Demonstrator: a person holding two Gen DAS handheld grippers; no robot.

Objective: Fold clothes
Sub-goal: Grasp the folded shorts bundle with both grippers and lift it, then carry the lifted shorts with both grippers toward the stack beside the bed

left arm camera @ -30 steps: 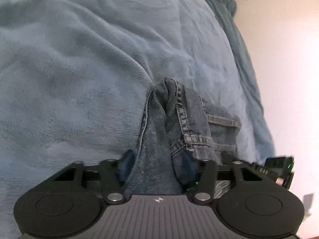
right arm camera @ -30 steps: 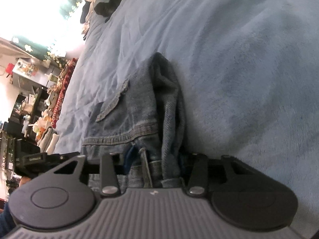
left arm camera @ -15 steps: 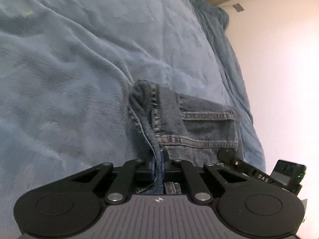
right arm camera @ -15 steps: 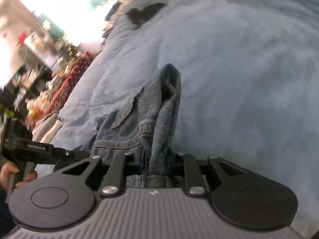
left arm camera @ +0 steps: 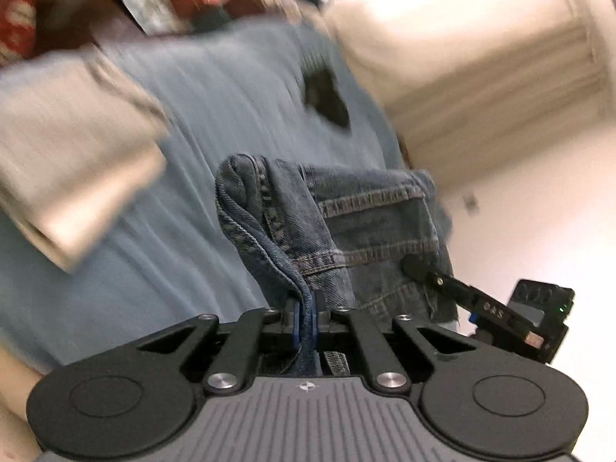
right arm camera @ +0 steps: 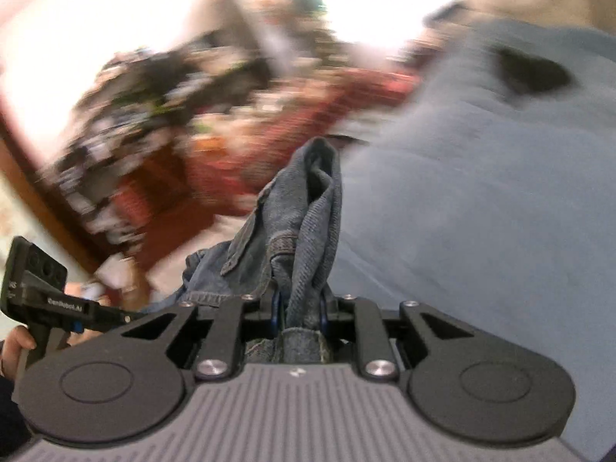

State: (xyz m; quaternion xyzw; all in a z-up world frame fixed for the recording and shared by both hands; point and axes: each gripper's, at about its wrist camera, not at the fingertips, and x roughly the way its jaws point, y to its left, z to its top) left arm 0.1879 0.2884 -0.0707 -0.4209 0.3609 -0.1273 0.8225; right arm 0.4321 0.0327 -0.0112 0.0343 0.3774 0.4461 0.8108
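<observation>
Both claws, left (left arm camera: 306, 317) and right (right arm camera: 299, 310), pinch the jeans (left arm camera: 346, 223) above the bed (left arm camera: 215, 123); left claw's side label reads partly "…Robot.AI".

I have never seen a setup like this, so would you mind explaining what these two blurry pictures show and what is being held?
There is no robot here: a person holds a two-finger gripper in each hand, and each picture comes from a fisheye camera on one gripper, looking forward along its fingers. The black plastic at the bottom of each view is that gripper's own body.

In the left wrist view, the left gripper is shut on a fold of the denim garment. In the right wrist view, the right gripper pinches the same denim.

Behind the denim is a blue blanket with a dark object lying on it. The blur suggests fast movement.
</observation>
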